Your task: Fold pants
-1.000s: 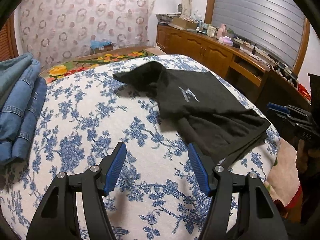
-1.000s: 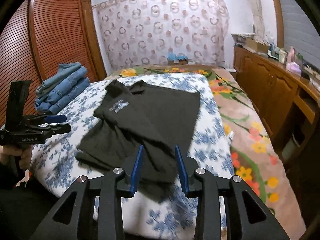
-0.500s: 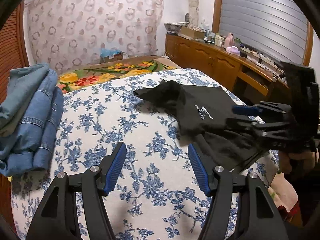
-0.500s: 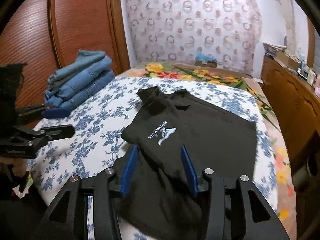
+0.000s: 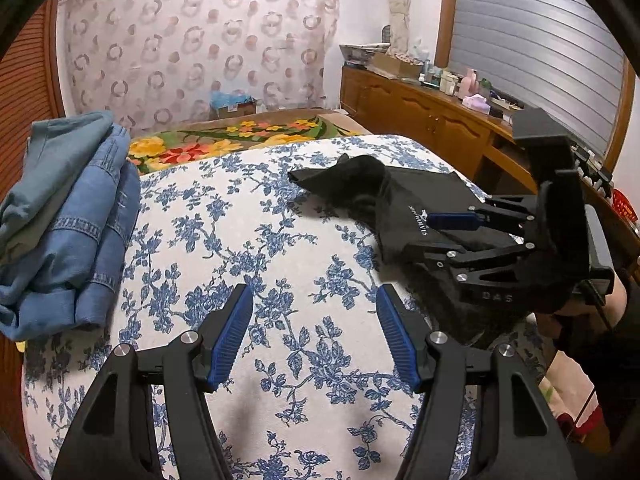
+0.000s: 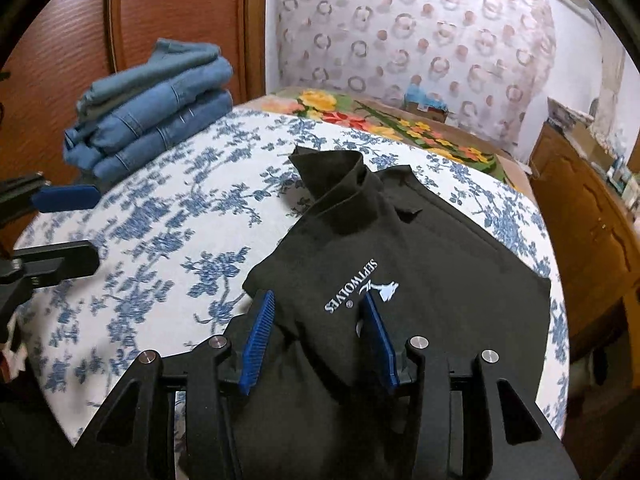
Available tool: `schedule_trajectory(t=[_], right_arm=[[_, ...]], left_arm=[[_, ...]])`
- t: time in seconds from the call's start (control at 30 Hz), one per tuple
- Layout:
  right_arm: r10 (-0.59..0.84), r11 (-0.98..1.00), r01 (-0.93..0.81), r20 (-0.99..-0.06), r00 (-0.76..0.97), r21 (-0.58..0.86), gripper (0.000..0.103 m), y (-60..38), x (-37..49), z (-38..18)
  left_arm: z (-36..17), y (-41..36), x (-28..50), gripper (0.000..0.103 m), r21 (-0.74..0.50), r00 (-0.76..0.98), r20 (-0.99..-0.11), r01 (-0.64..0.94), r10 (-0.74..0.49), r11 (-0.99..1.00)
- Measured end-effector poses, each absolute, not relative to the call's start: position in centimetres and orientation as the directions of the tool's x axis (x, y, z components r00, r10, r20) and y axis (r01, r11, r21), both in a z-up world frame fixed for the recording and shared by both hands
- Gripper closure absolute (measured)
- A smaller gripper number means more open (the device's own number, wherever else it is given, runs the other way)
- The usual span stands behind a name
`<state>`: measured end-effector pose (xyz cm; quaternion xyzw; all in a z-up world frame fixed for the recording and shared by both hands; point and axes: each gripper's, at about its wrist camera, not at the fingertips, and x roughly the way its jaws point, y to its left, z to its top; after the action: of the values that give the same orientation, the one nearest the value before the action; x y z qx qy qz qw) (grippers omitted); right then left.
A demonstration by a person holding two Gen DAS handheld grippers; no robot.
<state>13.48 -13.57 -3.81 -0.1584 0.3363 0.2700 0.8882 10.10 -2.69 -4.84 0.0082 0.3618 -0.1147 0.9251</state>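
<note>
Leftmost, a stack of folded blue jeans (image 5: 68, 220) is seen at the far left edge of the bed, against the brown wooden wardrobe (image 6: 52, 40). Blue-and-white flowered bedspread (image 5: 248, 240) is spread across the middle; a second cover with yellow and red flowers (image 5: 224, 140) is seen beyond it, toward the curtain with ring pattern (image 5: 192, 40).

Left gripper (image 5: 314, 332): jaws are held wide apart, nothing between the blue pads (image 5: 232, 336). It is held over bare bedspread, near the front edge, apart from the black cloth.

Black pants (image 6: 420, 272) are laid on the right half of the bed, partly folded, one narrow end rumpled and raised toward the far side. A white logo with lettering (image 6: 356, 288) is shown on the top layer. The near part of the cloth is draped toward the front edge of the bed.

Right gripper (image 6: 316, 340): jaws are held moderately apart, with black cloth lying between and under the pads; whether the pads are touching the cloth cannot be told. From the left wrist view it is seen low over the pants, beside the logo.

Far right, a wooden sideboard (image 5: 432, 120) with small bottles and boxes is noted under a slatted window shutter (image 5: 540, 48).
</note>
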Motion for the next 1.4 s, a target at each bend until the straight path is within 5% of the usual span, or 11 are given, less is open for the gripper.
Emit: schedule_trajectory(t=[1.0,1.2,1.27,1.4], right_arm=[[0.407,0.663,-0.721,-0.712,0.572,-0.200,0.051,-10.2,13.4,-4.5],[0.397,0.645,-0.738,-0.737,0.548,-0.200,0.072,-10.4,14.7,-5.4],[0.404,0.649,-0.738,-0.738,0.541,-0.186,0.088,-10.7,15.0,-5.2],[0.435,0.660,-0.739,-0.732,0.524,-0.137,0.096,-11.5,15.7,-4.4]], left_arm=[[-5.8,-1.8,10.6,0.038,-0.098,0.699,-0.679,0.217,-0.224,0.971],[-5.9,-2.2,11.2,0.038,-0.093,0.690,-0.686,0.231,-0.231,0.968],[-5.9,-2.3,11.5,0.038,-0.093,0.687,-0.689,0.234,-0.232,0.968],[-5.9,-2.8,12.3,0.038,-0.090,0.680,-0.694,0.245,-0.237,0.965]])
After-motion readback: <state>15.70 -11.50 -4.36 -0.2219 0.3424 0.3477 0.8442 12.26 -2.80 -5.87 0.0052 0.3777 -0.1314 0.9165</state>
